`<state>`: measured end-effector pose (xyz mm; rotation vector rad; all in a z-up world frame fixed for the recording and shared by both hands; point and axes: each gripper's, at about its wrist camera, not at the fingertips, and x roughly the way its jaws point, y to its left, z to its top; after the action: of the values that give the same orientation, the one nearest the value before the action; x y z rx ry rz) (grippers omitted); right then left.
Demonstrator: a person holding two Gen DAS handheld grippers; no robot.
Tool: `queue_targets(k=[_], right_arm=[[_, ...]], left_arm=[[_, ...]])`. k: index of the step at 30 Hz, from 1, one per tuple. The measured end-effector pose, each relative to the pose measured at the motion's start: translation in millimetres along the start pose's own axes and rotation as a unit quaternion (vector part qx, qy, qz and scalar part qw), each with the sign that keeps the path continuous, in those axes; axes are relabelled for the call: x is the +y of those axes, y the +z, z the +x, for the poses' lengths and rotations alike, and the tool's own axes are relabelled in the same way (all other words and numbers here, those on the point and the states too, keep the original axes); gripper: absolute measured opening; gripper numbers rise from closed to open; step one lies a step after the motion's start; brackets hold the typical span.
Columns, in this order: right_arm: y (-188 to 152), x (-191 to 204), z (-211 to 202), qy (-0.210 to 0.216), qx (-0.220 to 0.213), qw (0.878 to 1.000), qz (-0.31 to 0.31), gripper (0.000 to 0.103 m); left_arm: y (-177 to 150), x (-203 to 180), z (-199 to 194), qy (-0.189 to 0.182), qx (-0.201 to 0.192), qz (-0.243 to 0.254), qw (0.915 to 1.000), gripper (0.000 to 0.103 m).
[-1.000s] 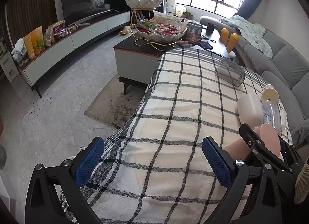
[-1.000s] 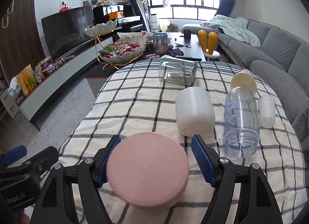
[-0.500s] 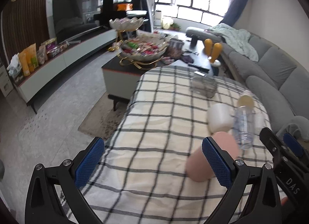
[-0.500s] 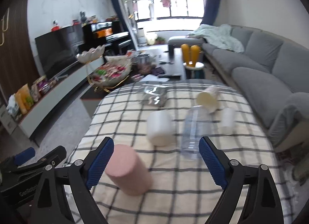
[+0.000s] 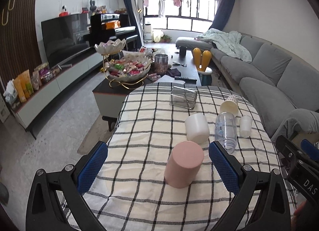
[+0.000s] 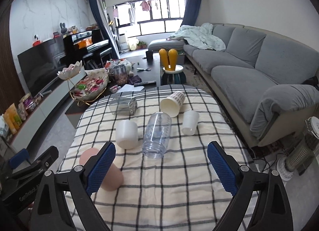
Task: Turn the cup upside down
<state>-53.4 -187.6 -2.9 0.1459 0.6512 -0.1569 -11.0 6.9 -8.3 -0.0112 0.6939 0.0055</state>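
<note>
One pink cup [image 5: 184, 166] stands upside down on the checked cloth [image 5: 139, 123]; three white cups and one bottle [image 5: 225, 131] lie behind. Both grippers, left [image 5: 158, 168] and right [image 6: 160, 168], gape empty.

Five cups: pink [image 5: 184, 167], white [image 5: 197, 128], paper [image 5: 229, 106], small plastic [image 5: 245, 126], clear tumbler [image 5: 225, 131]; one glass box [image 5: 183, 97].

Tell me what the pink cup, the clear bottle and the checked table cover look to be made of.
Pink cylindrical cup: matte, opaque, no glare; probably plastic or silicone, can't tell which.
Clear bottle lying on its side: see-through with glints; likely plastic, possibly glass.
Black-and-cream checked table cover: woven cloth, soft wrinkles and draping edges.
</note>
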Motion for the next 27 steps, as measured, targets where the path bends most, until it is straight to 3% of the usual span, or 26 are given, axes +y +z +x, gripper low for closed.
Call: queue_targets(k=[6,27], right_arm=[[-1,-7,-12,-0.012,-0.011,1.0,0.0,0.101],[1,-4,-28,-0.019,-0.026,0.999,-0.005,0.102]], left_arm=[[-1,-11,-12,0.003,-0.012,0.015,0.9998,0.103],[0,-11,-22,0.008,-0.027,0.015,0.9995,0.103]])
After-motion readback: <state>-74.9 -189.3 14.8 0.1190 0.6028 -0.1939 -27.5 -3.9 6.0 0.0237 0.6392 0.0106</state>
